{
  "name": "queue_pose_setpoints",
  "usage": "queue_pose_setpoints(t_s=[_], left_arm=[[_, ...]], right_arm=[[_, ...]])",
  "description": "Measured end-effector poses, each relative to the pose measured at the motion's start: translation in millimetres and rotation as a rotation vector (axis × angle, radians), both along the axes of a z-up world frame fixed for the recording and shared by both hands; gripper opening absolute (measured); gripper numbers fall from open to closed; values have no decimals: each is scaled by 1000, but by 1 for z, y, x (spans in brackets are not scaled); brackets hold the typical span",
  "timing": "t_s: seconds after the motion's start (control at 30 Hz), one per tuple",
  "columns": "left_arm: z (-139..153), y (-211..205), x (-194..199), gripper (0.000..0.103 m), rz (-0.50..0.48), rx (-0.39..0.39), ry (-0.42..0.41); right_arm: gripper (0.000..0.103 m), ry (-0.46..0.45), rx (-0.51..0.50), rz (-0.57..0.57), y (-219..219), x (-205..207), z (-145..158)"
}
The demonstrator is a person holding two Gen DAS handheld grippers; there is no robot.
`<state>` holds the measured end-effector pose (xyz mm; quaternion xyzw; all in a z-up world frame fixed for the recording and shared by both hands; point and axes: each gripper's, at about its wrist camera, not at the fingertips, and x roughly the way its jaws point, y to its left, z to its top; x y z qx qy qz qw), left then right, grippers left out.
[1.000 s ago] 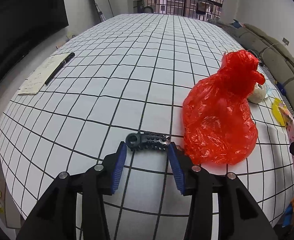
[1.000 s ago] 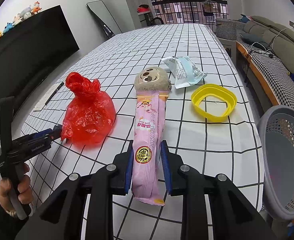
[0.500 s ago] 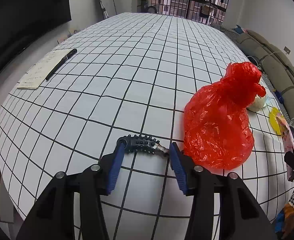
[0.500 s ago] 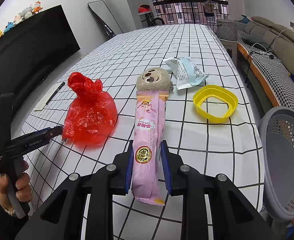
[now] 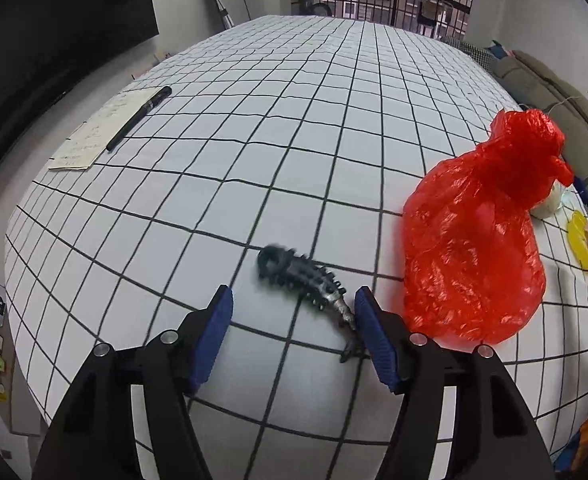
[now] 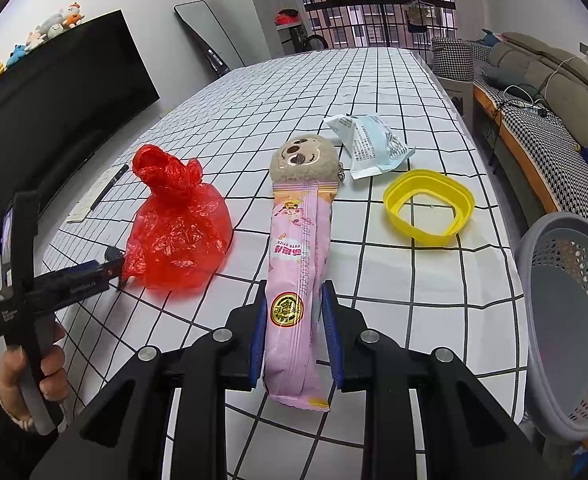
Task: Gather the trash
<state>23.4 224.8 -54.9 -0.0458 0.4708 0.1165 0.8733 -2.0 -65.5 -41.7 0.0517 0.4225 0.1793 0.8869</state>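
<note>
On the checked surface (image 5: 294, 128), the left tool (image 5: 290, 320) was opening its jaws around a black spiked object (image 5: 301, 276), whose thin end lay against the right pad. Just beside it sat a red plastic bag (image 5: 473, 248). The right tool (image 6: 292, 316) gripped a pink snack wrapper (image 6: 297, 264) narrowly; a grey basket (image 6: 569, 320) stood nearby.

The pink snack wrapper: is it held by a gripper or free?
Held: the right gripper is shut on the pink snack wrapper.

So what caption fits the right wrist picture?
Right gripper clamps a pink snack wrapper on the checked table, grey basket alongside.
</note>
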Motion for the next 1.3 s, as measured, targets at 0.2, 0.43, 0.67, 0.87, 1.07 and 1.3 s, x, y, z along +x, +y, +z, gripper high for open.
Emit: queue_pose_setpoints(t_s=[0.2, 0.43, 0.67, 0.87, 1.07, 1.3], left_arm=[[0, 18, -9, 62, 33, -3, -8], [-1, 9, 5, 58, 8, -26, -22], [0, 3, 3, 20, -22, -59, -32], [12, 3, -9, 20, -8, -39, -62], [48, -16, -18, 20, -39, 10, -147], [77, -70, -13, 20, -169, 4, -212]], right_arm=[[25, 7, 4, 10, 4, 0, -3], [25, 4, 0, 9, 3, 1, -3], [25, 2, 3, 2, 2, 1, -2], [25, -1, 8, 7, 2, 1, -1], [25, -17, 18, -1, -6, -4, 4], [25, -59, 34, -51, -33, -20, 19]])
